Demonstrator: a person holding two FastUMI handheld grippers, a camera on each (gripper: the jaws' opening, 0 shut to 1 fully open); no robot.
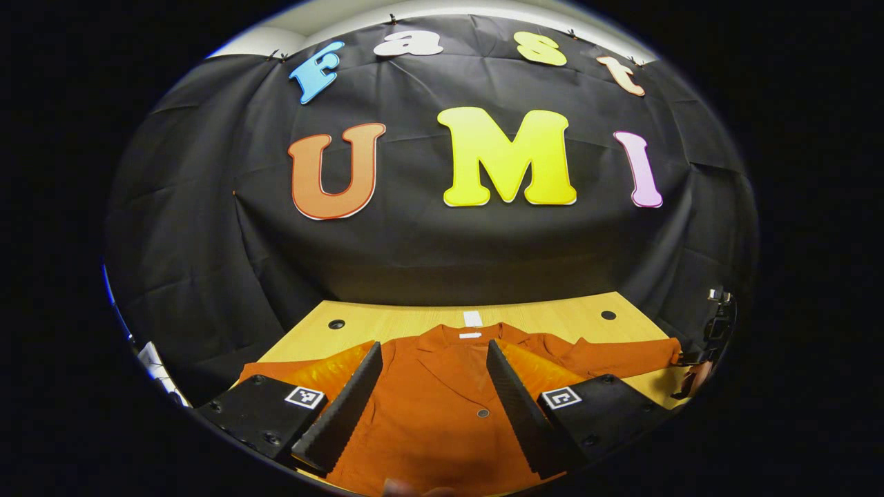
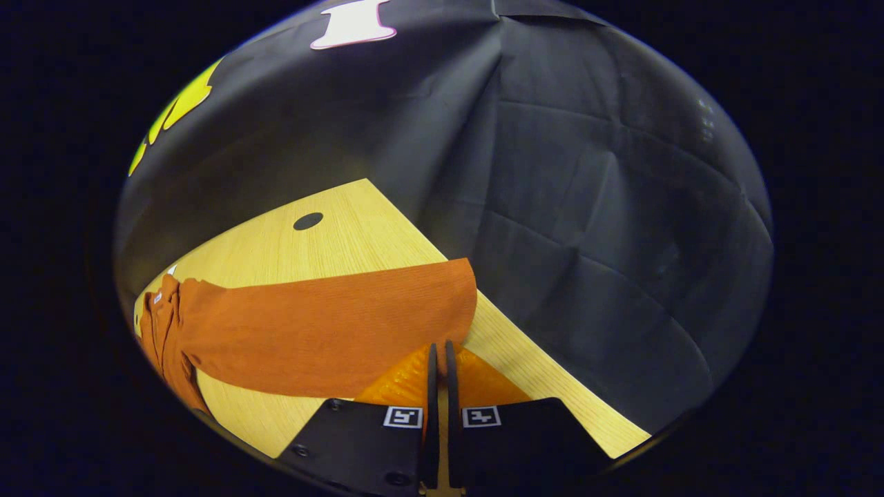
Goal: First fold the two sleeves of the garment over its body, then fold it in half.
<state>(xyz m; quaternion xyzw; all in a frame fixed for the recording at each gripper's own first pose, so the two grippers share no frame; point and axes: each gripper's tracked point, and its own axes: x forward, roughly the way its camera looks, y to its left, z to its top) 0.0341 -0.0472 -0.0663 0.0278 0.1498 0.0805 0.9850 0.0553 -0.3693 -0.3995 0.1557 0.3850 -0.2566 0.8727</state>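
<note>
An orange buttoned garment [image 1: 442, 414] lies face up on the wooden table [image 1: 552, 319], collar toward the wall. My left gripper [image 1: 434, 345] hovers open over its chest, one finger on each side of the front, holding nothing. The garment's right sleeve [image 1: 621, 355] stretches flat out to the side, and my right gripper [image 1: 701, 359] sits at its end. In the right gripper view the same sleeve [image 2: 324, 331] runs across the table [image 2: 331, 228], and my right gripper [image 2: 440, 347] is shut on the lower corner of its cuff. The left sleeve [image 1: 273, 369] peeks out beside my left finger.
The table has two round dark holes near the back [image 1: 336, 324] [image 1: 608, 315], one also seen in the right gripper view [image 2: 308, 221]. The black cloth wall [image 1: 442, 255] stands right behind the table. The table's right edge [image 2: 552, 386] runs just past the cuff.
</note>
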